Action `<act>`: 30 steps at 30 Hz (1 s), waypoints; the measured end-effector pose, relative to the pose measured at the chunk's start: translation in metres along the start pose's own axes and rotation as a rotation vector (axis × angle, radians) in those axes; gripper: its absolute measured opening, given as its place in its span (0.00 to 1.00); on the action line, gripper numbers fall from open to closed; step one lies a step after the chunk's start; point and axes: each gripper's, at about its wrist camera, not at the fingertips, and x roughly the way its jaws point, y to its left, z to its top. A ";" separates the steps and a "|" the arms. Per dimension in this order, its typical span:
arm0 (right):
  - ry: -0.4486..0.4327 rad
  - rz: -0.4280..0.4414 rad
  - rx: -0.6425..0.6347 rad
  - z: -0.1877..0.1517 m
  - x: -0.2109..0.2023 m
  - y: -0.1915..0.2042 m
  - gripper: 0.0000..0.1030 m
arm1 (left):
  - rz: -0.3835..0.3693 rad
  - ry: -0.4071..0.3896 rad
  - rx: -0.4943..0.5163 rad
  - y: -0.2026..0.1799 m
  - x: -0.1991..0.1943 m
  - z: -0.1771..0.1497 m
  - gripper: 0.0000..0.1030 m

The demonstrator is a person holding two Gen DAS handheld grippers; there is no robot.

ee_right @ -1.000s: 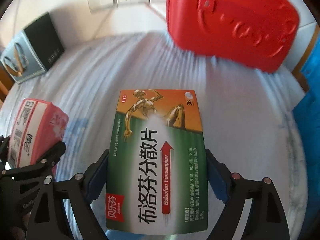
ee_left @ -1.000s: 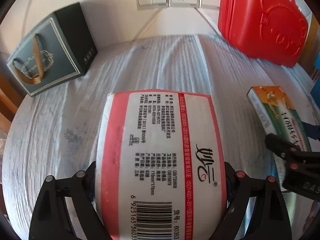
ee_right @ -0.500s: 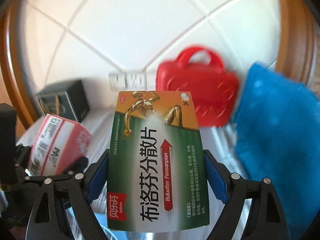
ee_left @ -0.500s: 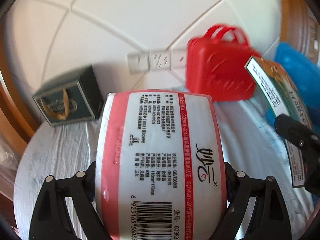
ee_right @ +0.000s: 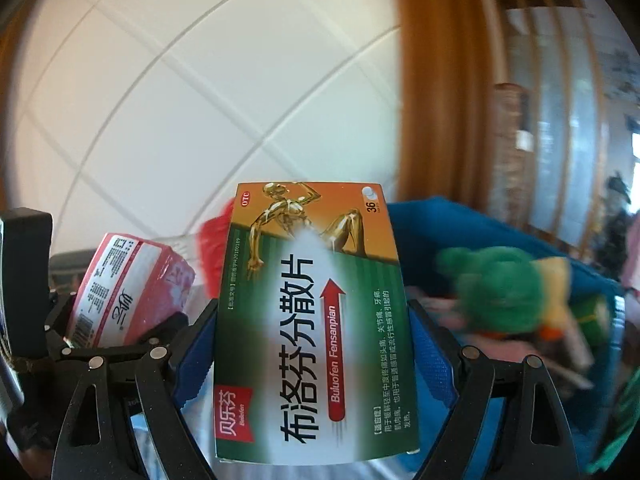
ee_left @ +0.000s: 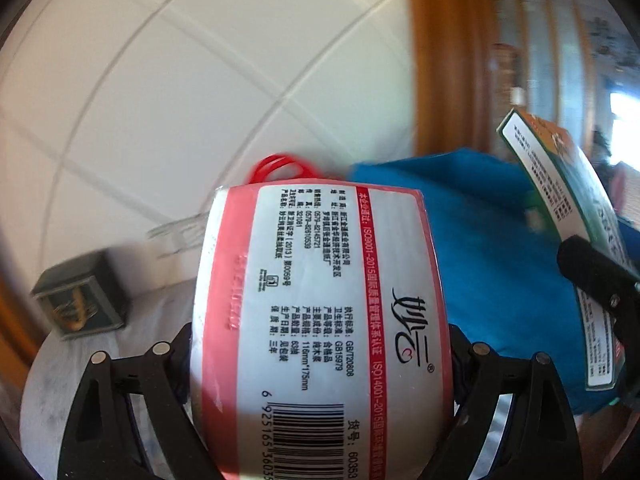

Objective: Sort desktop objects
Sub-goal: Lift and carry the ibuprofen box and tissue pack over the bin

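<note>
Left gripper [ee_left: 320,360] grips the tissue pack [ee_left: 316,320], right gripper [ee_right: 316,340] the medicine box [ee_right: 312,320]. Carry both level over the blue bin [ee_right: 500,236] on the right, then release low.

Both wrist cameras are looking forward and slightly down toward the tiled wall [ee_left: 168,92], each pressed close behind its held pack. Both are sharing the blue bin [ee_right: 500,232] at three o'clock.
</note>
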 end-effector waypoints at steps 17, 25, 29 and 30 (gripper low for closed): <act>-0.001 -0.319 0.114 0.026 -0.020 -0.247 0.85 | -0.301 -0.076 0.199 -0.261 0.029 0.068 0.88; 0.095 -0.326 0.192 0.011 0.016 -0.302 1.00 | -0.250 -0.055 0.257 -0.290 0.047 0.069 0.93; 0.095 -0.329 0.198 0.012 0.007 -0.302 1.00 | -0.247 -0.051 0.238 -0.285 0.042 0.069 0.94; 0.087 -0.331 0.196 0.013 0.003 -0.298 1.00 | -0.249 -0.048 0.233 -0.289 0.042 0.070 0.94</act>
